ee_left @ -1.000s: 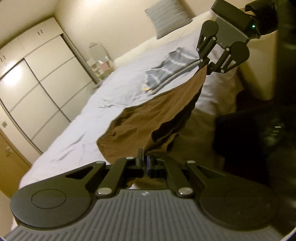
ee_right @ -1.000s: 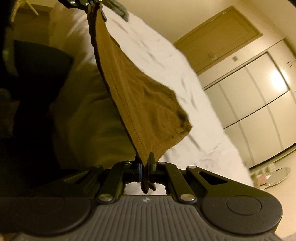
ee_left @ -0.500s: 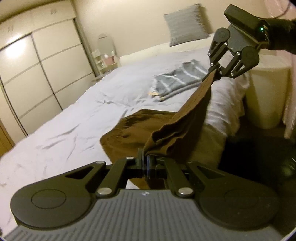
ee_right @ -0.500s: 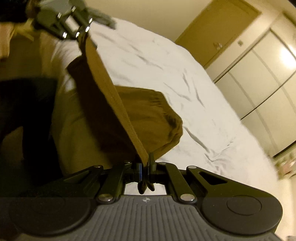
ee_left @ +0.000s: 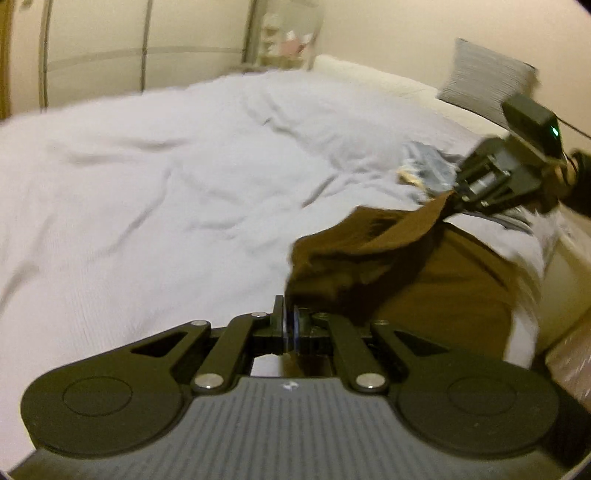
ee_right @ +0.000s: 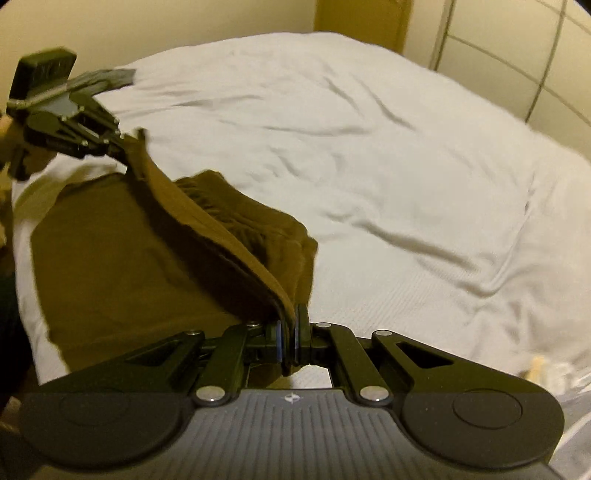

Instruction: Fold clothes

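A brown garment hangs stretched between both grippers over the near edge of a white bed. My left gripper is shut on one corner of its hem. My right gripper is shut on the other corner, and it also shows at the far right of the left wrist view, the right gripper. In the right wrist view the brown garment drapes down onto the bed, with the left gripper at the upper left. The held edge sags between the two.
A folded grey striped garment lies on the bed behind the right gripper. A grey pillow leans on the headboard wall. Sliding wardrobe doors and a wooden door stand beyond the bed.
Both grippers have swung forward and down over the bed, carrying the brown garment's edge with them. The garment now drapes lower onto the sheet, and both views are tilted more toward the mattress.
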{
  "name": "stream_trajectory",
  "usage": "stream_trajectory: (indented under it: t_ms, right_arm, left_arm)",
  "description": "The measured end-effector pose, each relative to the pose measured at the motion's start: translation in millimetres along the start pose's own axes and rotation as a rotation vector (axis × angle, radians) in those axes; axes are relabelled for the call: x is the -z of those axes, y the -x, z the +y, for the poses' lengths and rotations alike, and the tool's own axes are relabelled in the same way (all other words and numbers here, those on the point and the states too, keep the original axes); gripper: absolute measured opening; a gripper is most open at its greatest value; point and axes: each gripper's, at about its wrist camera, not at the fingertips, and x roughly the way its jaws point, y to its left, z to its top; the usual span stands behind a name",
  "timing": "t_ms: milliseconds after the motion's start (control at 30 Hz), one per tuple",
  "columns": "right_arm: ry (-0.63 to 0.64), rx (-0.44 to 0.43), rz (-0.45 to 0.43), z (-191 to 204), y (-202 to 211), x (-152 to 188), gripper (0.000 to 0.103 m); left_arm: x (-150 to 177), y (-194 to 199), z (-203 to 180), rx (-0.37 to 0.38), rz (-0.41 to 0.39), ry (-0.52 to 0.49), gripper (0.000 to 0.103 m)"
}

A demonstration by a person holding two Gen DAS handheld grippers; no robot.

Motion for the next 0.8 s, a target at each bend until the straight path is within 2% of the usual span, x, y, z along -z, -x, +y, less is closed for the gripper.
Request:
stream_trajectory:
  t_ms: [67,267,433,500,533,567,700,800]
  right_arm:
    - [-0.048,-0.019,-0.012,-7.4,-8.7,7.5,0.001]
    - [-0.265,-0.087,-0.141,-40.3,-15.2,12.4,0.002]
    - [-0.429,-0.127,-0.209,-57.9,-26.2,8.7,0.002]
    - [-0.521,-0.144,-0.227,-65.3,-32.7,7.7,0.009]
    - [-0.566,-0.144,-0.236,-69.4,-35.4,8.0,0.026]
    - [-0.602,-0.123,-0.245,-73.3,-38.2,8.7,0.038]
    - [-0.683,-0.024,-0.281,-83.5,-39.1,16.1,0.037]
    - [-0.670,0.030,-0.318,-75.3,-24.6,22.1,0.037]
  left_arm:
    - [6.2,-6.6,7.7,-0.007,0.007,0.029,0.002]
    - [11.9,-8.2,11.1,-0.017,-0.037,0.084,0.001]
    - [15.0,-9.3,14.2,-0.033,-0.058,0.125,0.000]
    - [16.5,-8.8,15.4,-0.037,-0.058,0.140,0.000]
    - [17.3,-8.6,16.9,-0.039,-0.056,0.148,0.000]
    - [18.0,-8.3,18.3,-0.042,-0.054,0.157,0.000]
    - [17.5,-6.7,24.2,-0.084,-0.056,0.191,0.000]
    - [16.9,-5.4,28.6,-0.117,-0.058,0.216,0.000]
